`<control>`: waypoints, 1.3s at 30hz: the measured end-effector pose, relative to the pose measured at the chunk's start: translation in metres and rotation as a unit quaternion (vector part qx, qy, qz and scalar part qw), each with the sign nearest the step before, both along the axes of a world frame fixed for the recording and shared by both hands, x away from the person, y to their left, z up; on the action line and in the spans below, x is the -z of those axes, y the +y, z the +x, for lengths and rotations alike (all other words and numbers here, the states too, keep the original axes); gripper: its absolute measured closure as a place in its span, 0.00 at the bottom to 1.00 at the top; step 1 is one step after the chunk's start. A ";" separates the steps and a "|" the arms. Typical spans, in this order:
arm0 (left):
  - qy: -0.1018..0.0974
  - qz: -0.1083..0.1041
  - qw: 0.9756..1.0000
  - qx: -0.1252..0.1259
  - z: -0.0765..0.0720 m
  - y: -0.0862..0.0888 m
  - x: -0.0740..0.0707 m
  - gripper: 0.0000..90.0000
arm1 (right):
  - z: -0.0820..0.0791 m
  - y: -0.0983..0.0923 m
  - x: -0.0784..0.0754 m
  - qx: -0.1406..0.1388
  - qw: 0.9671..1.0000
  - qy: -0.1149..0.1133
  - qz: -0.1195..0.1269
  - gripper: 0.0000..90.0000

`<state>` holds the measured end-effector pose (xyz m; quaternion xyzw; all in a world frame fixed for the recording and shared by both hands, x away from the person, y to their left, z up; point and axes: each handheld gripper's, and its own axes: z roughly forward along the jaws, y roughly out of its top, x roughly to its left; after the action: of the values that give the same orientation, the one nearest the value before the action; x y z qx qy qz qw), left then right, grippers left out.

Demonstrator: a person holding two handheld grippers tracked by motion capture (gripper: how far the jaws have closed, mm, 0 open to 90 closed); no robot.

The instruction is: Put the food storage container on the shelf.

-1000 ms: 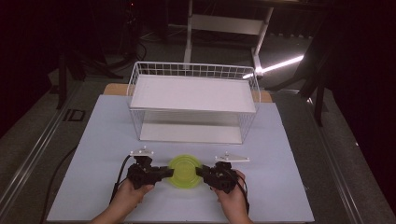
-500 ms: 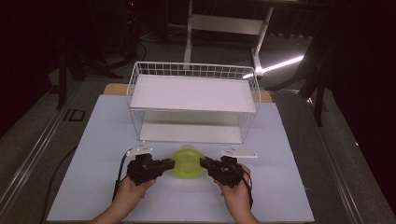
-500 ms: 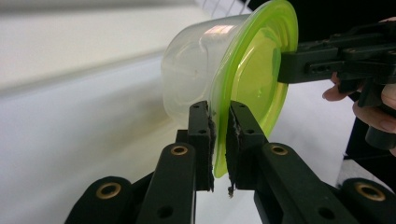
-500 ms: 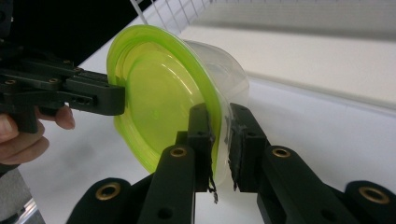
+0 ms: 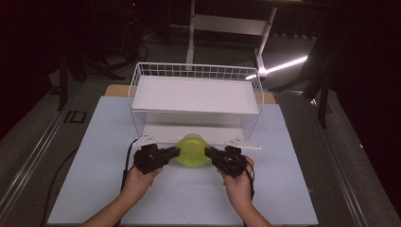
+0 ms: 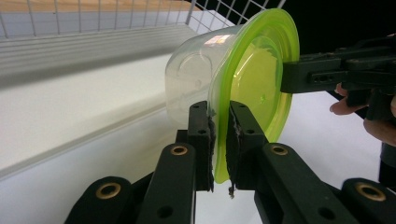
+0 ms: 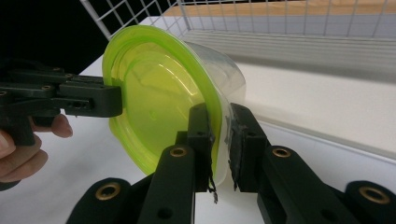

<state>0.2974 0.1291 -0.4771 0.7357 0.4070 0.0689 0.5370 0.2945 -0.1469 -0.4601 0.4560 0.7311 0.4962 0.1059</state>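
Both grippers, left gripper (image 5: 174,152) and right gripper (image 5: 211,152), are clamped on opposite rim edges of the lidded green container (image 5: 191,150), carried tilted between them. Just ahead stands the white wire rack (image 5: 196,94); the next move likely needs level travel onto its lower shelf (image 5: 161,134).

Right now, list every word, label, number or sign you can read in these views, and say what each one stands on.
"ID": dark letters on the grey floor strip left of the white table, in the high view; blurred, so the reading is unsure.
No readable text on the yellow-green lid, its clear container, the wire rack, or either gripper.
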 end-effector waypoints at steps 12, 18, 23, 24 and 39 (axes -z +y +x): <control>0.015 0.005 1.000 -0.012 0.021 -0.003 0.014 0.91 | 0.025 0.005 0.016 0.025 1.000 0.009 -0.008 0.88; 0.020 0.008 1.000 -0.020 0.032 -0.004 0.020 0.91 | 0.032 0.008 0.019 0.031 0.999 0.008 -0.022 0.88; 0.023 0.017 0.999 -0.021 0.041 -0.005 0.022 0.91 | 0.040 0.009 0.024 0.037 0.999 0.008 -0.027 0.88; 0.023 0.018 0.999 -0.022 0.043 -0.005 0.023 0.91 | 0.041 0.009 0.024 0.037 0.999 0.010 -0.028 0.88; 0.029 -0.002 0.999 -0.033 0.061 -0.006 0.030 0.90 | 0.058 0.011 0.034 0.050 0.998 0.006 -0.028 0.85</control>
<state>0.3587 0.1232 -0.5074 0.7226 0.4471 0.0646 0.5233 0.3529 -0.1359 -0.4939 0.4916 0.7217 0.4669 0.1392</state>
